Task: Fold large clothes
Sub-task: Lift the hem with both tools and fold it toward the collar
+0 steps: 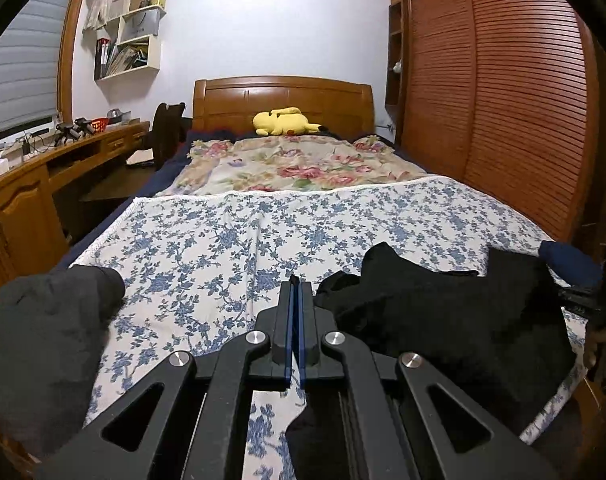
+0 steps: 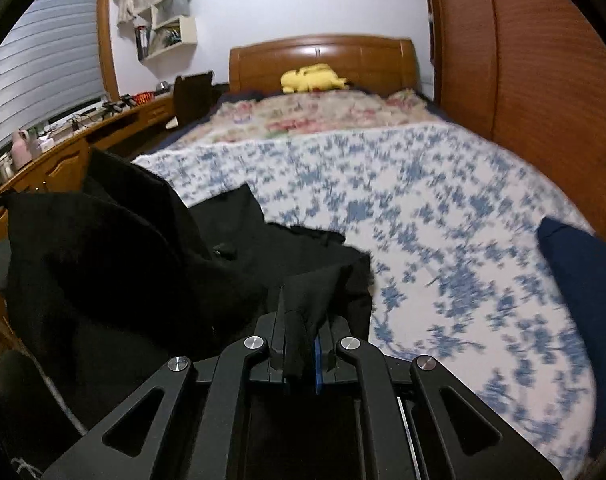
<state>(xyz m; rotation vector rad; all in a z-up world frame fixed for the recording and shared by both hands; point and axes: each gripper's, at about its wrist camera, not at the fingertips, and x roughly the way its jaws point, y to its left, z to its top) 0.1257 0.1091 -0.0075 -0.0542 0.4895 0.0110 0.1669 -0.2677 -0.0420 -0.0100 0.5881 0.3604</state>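
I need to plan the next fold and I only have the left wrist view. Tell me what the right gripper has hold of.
Observer: The right gripper is shut on a fold of the black garment; cloth runs between its fingers.
Operator: Say where the rest of that garment lies.
Observer: It is heaped to the left of the right gripper, partly on the blue floral sheet, with one part raised in a peak.
Operator: Report anything else near that hand.
Observer: A dark blue cloth sits at the bed's right edge. The right wrist view is motion-blurred, so finer detail is unclear.
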